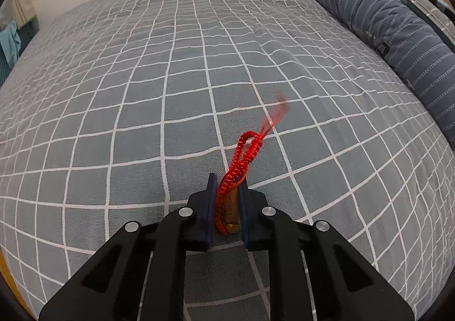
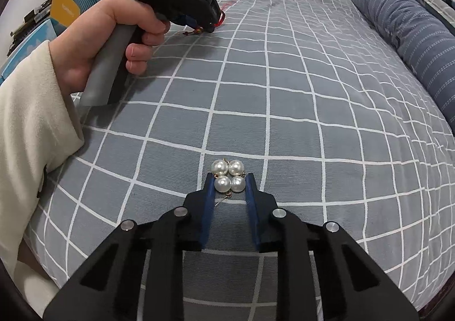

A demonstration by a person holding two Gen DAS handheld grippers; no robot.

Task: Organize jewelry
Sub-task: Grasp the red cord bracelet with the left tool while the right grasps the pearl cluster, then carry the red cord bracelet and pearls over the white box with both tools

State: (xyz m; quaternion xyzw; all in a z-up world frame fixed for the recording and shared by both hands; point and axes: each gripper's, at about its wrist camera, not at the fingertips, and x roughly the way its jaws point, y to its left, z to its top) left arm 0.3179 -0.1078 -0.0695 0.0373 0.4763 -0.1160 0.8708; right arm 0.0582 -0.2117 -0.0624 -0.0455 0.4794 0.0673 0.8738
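Two handheld grippers work over a bed (image 1: pixel 142 93) covered in a grey checked sheet. The left gripper (image 1: pixel 226 193) has its jaws clamped on a red braided cord (image 1: pixel 241 161) with a gold-brown bead; the cord's loose tail sticks out ahead, blurred, above the sheet. The right gripper (image 2: pixel 229 187) has its jaws around a cluster of four pearls (image 2: pixel 229 176) on gold wire: two pearls sit between the tips, two just beyond. Whether the cluster is squeezed or only framed is unclear. A striped pillow (image 1: pixel 384 22) lies at the right edge. Likely risks: round pearls could squirt from a tip-only grip, and the swinging tail could snag.
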